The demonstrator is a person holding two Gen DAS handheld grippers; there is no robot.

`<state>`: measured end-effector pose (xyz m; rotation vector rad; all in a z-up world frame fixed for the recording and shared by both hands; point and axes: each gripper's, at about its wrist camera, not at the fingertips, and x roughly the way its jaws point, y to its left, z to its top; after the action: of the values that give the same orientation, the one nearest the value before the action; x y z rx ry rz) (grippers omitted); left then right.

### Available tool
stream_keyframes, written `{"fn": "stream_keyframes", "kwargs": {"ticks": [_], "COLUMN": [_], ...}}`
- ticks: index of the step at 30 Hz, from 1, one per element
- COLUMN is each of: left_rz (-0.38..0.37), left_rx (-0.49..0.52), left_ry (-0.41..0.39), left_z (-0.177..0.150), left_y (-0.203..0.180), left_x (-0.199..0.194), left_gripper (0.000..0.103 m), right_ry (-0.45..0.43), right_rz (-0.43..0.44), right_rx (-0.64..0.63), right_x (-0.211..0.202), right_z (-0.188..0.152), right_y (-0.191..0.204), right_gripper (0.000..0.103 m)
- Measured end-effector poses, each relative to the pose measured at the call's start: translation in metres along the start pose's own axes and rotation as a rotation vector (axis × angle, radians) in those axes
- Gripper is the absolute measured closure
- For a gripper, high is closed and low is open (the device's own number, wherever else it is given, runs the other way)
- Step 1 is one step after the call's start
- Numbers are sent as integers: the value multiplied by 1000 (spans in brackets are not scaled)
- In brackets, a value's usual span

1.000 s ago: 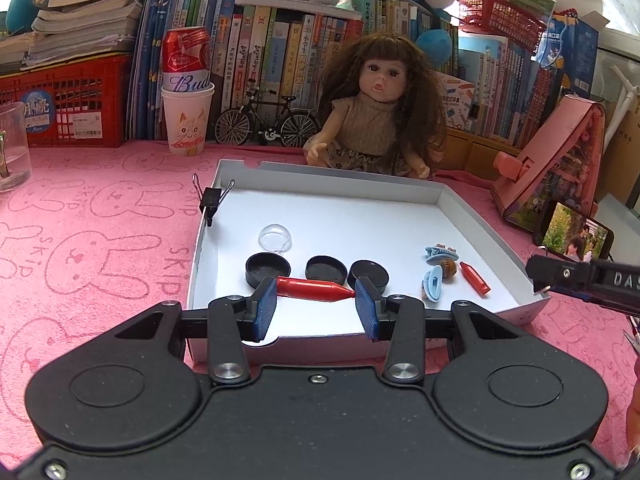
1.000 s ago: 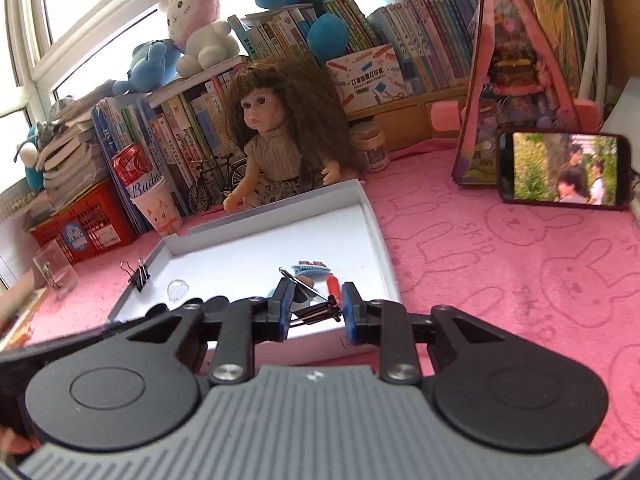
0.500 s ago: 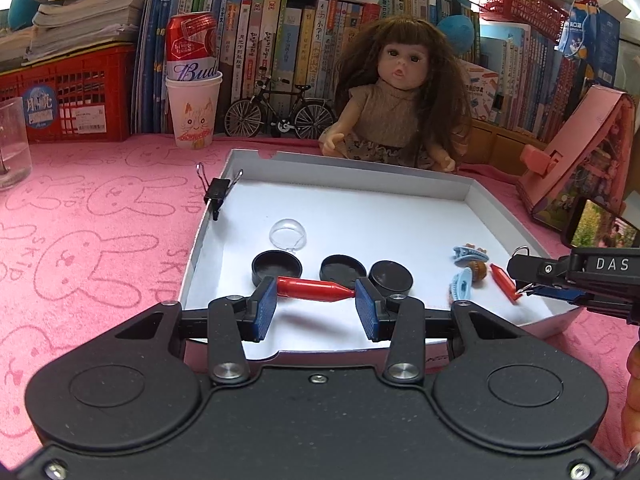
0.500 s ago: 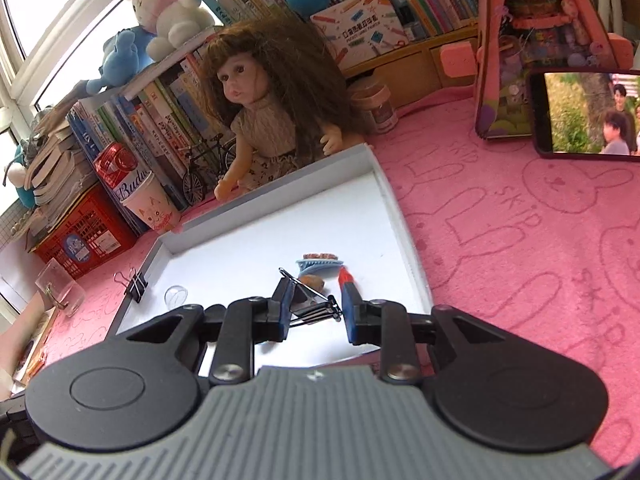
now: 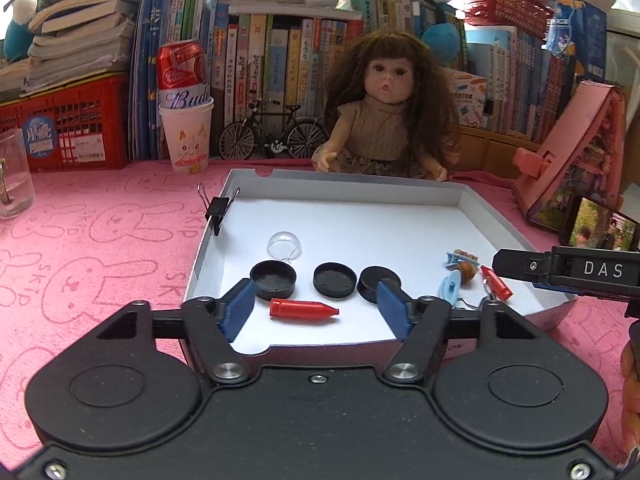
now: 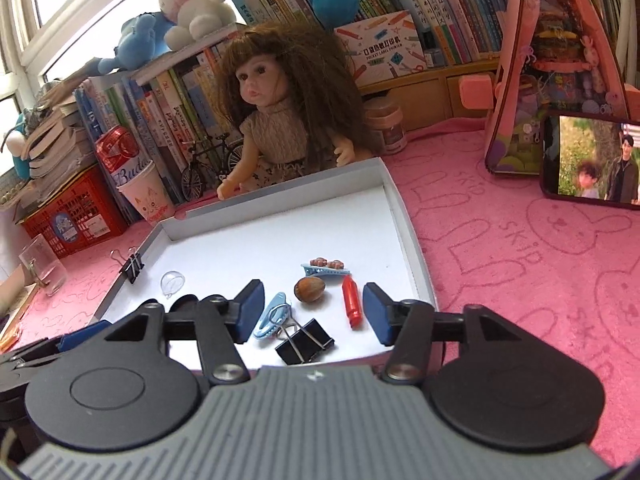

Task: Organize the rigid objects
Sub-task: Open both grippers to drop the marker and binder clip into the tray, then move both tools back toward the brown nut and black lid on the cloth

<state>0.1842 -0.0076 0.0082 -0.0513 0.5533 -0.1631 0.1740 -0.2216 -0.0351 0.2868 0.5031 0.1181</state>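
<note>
White tray, binder clip between right gripper

A pink cloth printed with rabbit outlines covers the tabletop. Along its far edge stands a row of books, with plush toys on top. Daylight comes through a window at the left of the right wrist view.

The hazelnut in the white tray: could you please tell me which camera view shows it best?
The right wrist view: the hazelnut lies unobstructed in the white tray, between both blue hair clips. The left wrist view shows it small, partly hidden.
</note>
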Motion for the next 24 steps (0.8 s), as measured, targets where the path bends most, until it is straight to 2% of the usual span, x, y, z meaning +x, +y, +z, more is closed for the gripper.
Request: {"fn": "stream_keyframes", "kwargs": {"ticks": [3,14,24], "left_rz": [-23,-112,-153], "left_rx": [9,46,65], "left_ry": [-10,-27,-20], "left_z": [-2,-23,-49], "left_y": [0,0,0], "left_x": [-13,-64,-98], "left_gripper": [26,22,21], "right_ry": [-27,-55,-45], "right_rz": [8,45,48], "right_rx": [-44,-149,-211], "right_x": [-13,-55,-80], "right_z": [-3,-23,-50], "right_y": [4,11,11], "right_gripper": [22,13,6]}}
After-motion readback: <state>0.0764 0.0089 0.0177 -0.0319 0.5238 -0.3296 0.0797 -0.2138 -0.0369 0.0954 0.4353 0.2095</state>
